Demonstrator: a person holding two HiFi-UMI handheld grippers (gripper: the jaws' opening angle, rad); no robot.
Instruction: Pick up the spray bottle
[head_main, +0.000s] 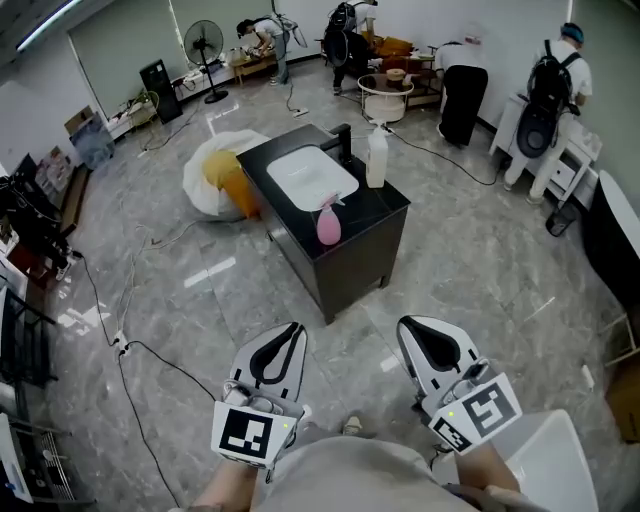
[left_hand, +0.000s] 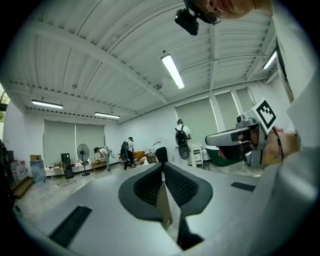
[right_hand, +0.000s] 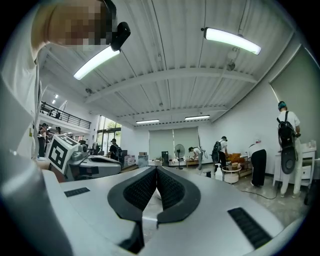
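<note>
Well back from the black cabinet (head_main: 362, 252), both grippers are held level above the grey tiled floor (head_main: 490, 280). The left gripper (head_main: 291, 330) is seen with its jaws pressed together and nothing between them; the right gripper (head_main: 408, 326) is likewise closed and empty. The pink spray bottle (head_main: 328, 223) is stood upright at the cabinet's near edge, just in front of the white sink (head_main: 310, 175). A white bottle (head_main: 376, 157) is placed upright beside the sink's right side.
</note>
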